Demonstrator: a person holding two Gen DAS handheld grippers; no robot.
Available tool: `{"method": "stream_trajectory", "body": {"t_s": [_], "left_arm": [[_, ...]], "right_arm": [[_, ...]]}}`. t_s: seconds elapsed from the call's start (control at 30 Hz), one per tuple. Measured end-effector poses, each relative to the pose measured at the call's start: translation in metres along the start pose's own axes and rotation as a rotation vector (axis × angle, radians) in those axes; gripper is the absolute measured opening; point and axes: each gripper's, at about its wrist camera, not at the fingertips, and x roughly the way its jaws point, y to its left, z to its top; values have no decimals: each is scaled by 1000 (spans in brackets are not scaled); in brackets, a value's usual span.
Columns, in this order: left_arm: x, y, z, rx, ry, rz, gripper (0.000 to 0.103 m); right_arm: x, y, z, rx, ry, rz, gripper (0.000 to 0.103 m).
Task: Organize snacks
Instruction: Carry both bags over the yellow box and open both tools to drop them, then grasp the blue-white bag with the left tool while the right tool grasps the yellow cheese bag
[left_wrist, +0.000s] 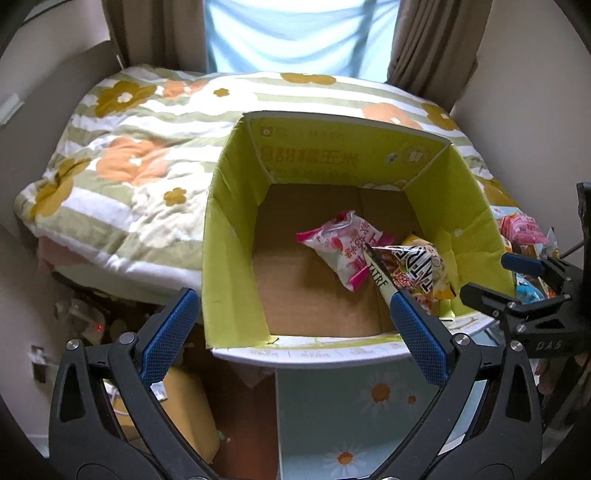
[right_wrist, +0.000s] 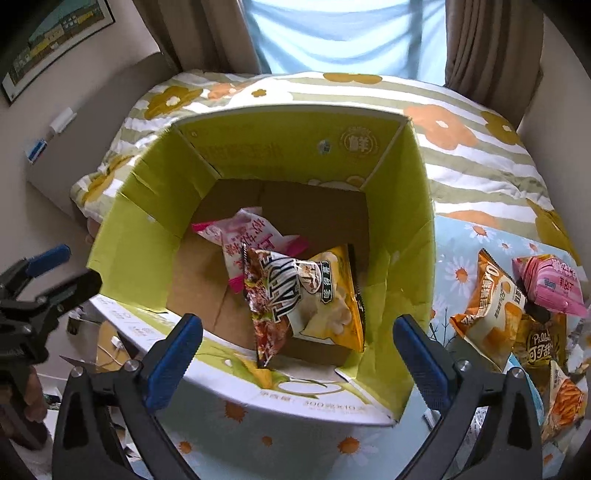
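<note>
Both grippers, left gripper (left_wrist: 291, 332) and right gripper (right_wrist: 297, 354), splayed wide and empty over the box (right_wrist: 406, 229) holding pink packet (right_wrist: 240, 240) and yellow bag (right_wrist: 328, 295); only right wrist shows loose snacks (right_wrist: 517, 314) at 3 o'clock, cut off at the frame edge.
</note>
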Motion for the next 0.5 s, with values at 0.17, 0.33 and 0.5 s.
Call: {"method": "stream_trajectory", "body": {"t_s": [0.17, 0.33, 0.5], "left_arm": [[-20, -8, 0, 24, -40, -14, 103], [-30, -24, 4, 63, -69, -57, 103], [-35, -48, 3, 111, -80, -117, 103]], "right_arm": [[-22, 3, -2, -4, -35, -19, 103], [-47, 1, -8, -4, -81, -76, 103], [-74, -18, -23, 59, -141, -96, 103]]}}
